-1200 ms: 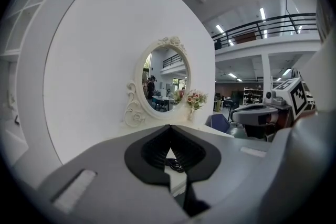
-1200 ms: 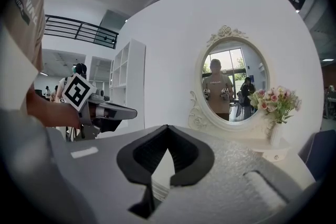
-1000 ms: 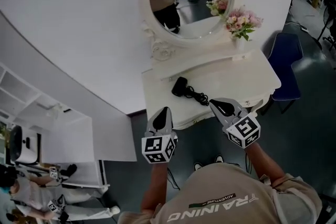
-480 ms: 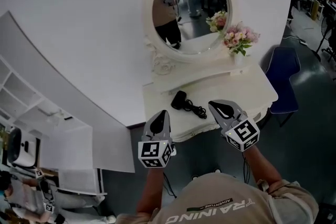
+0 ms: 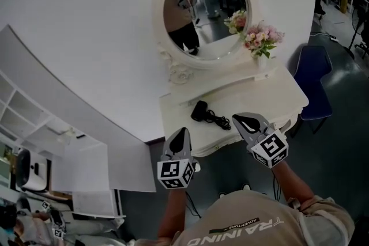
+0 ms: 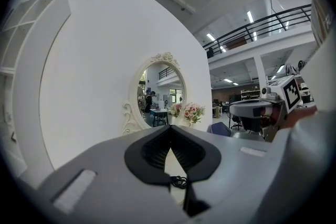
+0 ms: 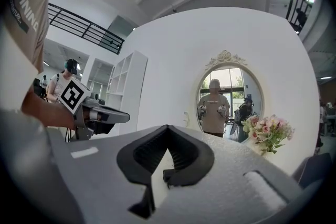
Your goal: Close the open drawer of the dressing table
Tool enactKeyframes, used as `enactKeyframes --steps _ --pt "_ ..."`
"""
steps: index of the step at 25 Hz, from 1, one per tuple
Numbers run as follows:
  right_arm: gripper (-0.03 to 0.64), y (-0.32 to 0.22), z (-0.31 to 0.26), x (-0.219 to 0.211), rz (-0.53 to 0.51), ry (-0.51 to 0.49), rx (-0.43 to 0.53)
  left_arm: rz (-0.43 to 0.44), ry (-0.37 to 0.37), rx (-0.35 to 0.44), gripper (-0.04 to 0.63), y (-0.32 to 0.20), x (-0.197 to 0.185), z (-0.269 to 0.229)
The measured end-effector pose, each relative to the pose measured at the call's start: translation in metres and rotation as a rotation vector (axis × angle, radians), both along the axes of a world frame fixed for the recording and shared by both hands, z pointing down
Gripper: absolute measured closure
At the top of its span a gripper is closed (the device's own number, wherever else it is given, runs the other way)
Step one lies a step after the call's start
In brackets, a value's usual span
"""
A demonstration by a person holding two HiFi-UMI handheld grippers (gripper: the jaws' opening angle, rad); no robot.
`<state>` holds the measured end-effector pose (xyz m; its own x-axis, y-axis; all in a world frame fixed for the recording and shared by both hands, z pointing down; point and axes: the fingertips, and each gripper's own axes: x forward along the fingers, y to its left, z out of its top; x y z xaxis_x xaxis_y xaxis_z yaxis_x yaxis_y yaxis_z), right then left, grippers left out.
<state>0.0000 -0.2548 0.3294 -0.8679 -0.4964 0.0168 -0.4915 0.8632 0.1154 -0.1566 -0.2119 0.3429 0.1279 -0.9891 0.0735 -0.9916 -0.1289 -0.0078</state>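
The white dressing table (image 5: pixel 271 92) stands against the wall under an oval mirror (image 5: pixel 203 8). From the head view its front is hidden below the tabletop edge, so no open drawer shows. My left gripper (image 5: pixel 181 132) hovers at the table's front left edge, shut and empty. Over the front edge right of the middle, my right gripper (image 5: pixel 243 118) is also shut with nothing in it. In the left gripper view the jaws (image 6: pixel 170 131) meet, pointing at the mirror (image 6: pixel 157 98). The right gripper (image 7: pixel 167 131) likewise faces the mirror (image 7: pixel 226 98).
A black hair dryer (image 5: pixel 200 110) with its coiled cord lies on the tabletop between the grippers. A vase of pink flowers (image 5: pixel 260 39) stands at the back right. A blue chair (image 5: pixel 314 75) is to the table's right, a white shelf unit (image 5: pixel 52 135) to the left.
Both grippers hold about the same places at the table's front edge and stay shut. The head view has shifted slightly.
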Motion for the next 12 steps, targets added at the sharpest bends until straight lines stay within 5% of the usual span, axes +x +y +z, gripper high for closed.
enactKeyframes --steps 12 --pt "0.615 0.008 0.012 0.000 -0.005 -0.001 -0.029 0.012 0.007 -0.005 0.577 0.003 0.003 0.003"
